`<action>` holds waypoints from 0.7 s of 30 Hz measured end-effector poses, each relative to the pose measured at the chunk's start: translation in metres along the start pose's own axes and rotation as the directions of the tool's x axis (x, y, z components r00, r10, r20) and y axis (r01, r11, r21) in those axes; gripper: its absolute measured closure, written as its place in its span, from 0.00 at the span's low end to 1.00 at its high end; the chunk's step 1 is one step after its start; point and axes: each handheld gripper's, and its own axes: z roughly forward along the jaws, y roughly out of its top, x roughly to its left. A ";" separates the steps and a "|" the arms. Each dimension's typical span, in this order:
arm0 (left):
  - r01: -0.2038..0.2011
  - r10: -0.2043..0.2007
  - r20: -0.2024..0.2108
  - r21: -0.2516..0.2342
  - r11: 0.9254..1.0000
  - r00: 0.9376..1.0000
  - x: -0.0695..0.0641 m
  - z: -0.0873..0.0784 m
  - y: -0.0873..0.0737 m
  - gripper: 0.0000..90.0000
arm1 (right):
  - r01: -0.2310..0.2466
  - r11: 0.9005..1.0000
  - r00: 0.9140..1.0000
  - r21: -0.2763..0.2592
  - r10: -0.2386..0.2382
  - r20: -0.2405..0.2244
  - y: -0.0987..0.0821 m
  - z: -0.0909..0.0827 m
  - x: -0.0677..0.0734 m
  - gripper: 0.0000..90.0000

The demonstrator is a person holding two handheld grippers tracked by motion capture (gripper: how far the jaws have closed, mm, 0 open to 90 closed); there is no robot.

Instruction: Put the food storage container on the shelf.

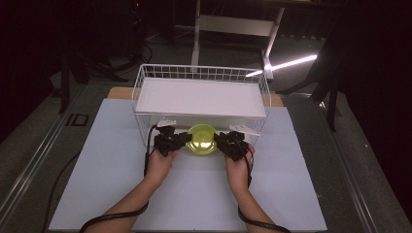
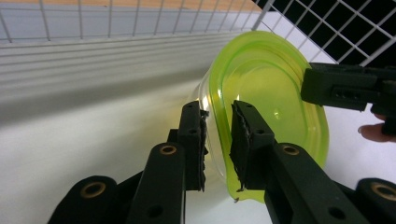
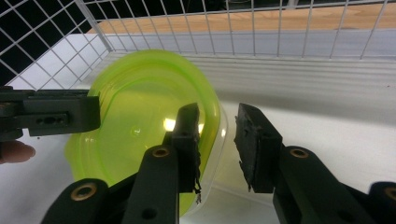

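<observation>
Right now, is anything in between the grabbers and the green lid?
Nothing visible. The rim of the green lid sits right between the jaws of the left gripper and of the right gripper, with gaps at the pads.

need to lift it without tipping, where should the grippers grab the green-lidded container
By the rim of the green-lidded container, at its two opposite ends, one gripper from each side. The lid's edge overhangs the clear tub, giving thin lips that fit between the jaws. The left gripper and right gripper already straddle them.
</observation>
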 end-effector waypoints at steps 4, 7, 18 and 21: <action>-0.003 0.003 -0.006 -0.003 1.000 1.000 0.000 0.001 -0.001 0.78 | -0.021 1.000 1.000 -0.001 0.021 -0.005 0.002 0.003 -0.003 0.73; -0.006 0.006 -0.023 -0.004 1.000 1.000 0.000 0.002 0.000 0.74 | -0.012 1.000 1.000 -0.005 0.012 0.014 0.004 0.005 -0.003 0.72; 0.047 -0.048 -0.012 -0.037 0.998 0.999 0.004 -0.004 0.003 0.67 | 0.002 1.000 1.000 -0.019 -0.001 0.016 0.010 0.002 -0.001 0.64; 0.034 -0.034 -0.002 -0.040 0.999 0.999 0.004 -0.008 0.001 0.64 | 0.001 1.000 1.000 -0.014 -0.001 0.006 0.009 -0.003 0.001 0.64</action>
